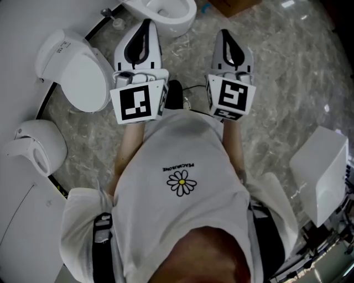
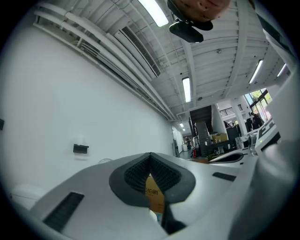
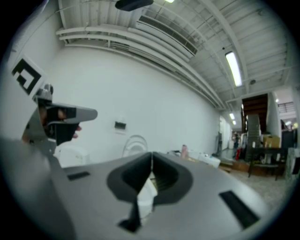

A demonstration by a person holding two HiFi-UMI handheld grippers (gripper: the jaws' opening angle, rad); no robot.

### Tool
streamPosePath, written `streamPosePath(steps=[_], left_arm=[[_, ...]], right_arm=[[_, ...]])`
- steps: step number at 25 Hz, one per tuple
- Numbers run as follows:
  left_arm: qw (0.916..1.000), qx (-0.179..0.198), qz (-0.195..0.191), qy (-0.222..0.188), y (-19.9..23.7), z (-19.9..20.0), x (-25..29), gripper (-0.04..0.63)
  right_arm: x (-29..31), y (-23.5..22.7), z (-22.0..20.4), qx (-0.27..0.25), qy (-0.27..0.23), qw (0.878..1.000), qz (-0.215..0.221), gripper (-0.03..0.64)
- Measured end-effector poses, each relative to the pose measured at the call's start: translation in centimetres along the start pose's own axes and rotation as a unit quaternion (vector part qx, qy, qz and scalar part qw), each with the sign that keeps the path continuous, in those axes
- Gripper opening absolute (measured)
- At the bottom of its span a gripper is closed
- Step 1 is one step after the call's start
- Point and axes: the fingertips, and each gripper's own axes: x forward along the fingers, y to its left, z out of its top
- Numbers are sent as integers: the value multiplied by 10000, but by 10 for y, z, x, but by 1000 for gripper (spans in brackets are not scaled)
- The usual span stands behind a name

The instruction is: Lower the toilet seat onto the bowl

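A white toilet [image 1: 166, 12] stands on the floor at the top of the head view, its bowl showing open. The right gripper view shows its raised seat [image 3: 135, 144] as a ring leaning against the white wall. I hold both grippers at chest height, pointing forward and apart from the toilet. My left gripper [image 1: 145, 26] is shut with nothing in it, its tips just short of the bowl's near side. My right gripper [image 1: 224, 36] is also shut and empty, off to the right of the bowl. In their own views, the left gripper [image 2: 150, 158] and right gripper [image 3: 151, 157] show their jaws closed together.
Two more white toilets with closed lids [image 1: 77, 69] [image 1: 36, 146] line the wall on the left. A white box-like unit [image 1: 321, 171] stands at the right. A cardboard box [image 1: 235, 5] lies beyond the toilet. The floor is grey marble-patterned tile [image 1: 276, 83].
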Motion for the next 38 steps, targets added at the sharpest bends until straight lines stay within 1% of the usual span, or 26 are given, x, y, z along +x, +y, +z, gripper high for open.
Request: streamPosePath(steps=[3, 6, 10, 12, 14, 18, 26, 30, 34, 38], left_arm=[[9999, 75, 142, 15, -2, 1, -1, 20], [9995, 110, 228, -169, -1, 4, 3, 20], [9984, 154, 451, -302, 8, -2, 6, 20], [9977, 204, 555, -334, 14, -11, 9, 20], [9969, 225, 665, -364, 21, -19, 11, 20], [9952, 263, 838, -428, 37, -23, 19, 20], [9937, 378, 989, -364, 64, -33, 41, 20], [9940, 355, 991, -282, 83, -49, 67, 20], [9952, 172, 948, -146, 100, -74, 103, 20], [9936, 204, 1092, -219, 133, -79, 143, 20]], right_arm=[[-2, 0, 4, -129, -108, 9998, 115, 31], [1, 0, 4, -222, -186, 9993, 234, 31], [9, 4, 9, -76, -651, 9969, 445, 31], [16, 5, 5, -118, -742, 9959, 495, 31], [26, 8, -2, -248, -746, 9953, 566, 31], [49, 17, -7, -300, -718, 9942, 749, 31], [95, 30, -14, -105, -538, 9937, 976, 31], [123, 32, -23, -44, -419, 9946, 947, 31], [160, 25, -37, -68, -380, 9960, 809, 31], [207, 17, -38, -117, -220, 9978, 607, 31]])
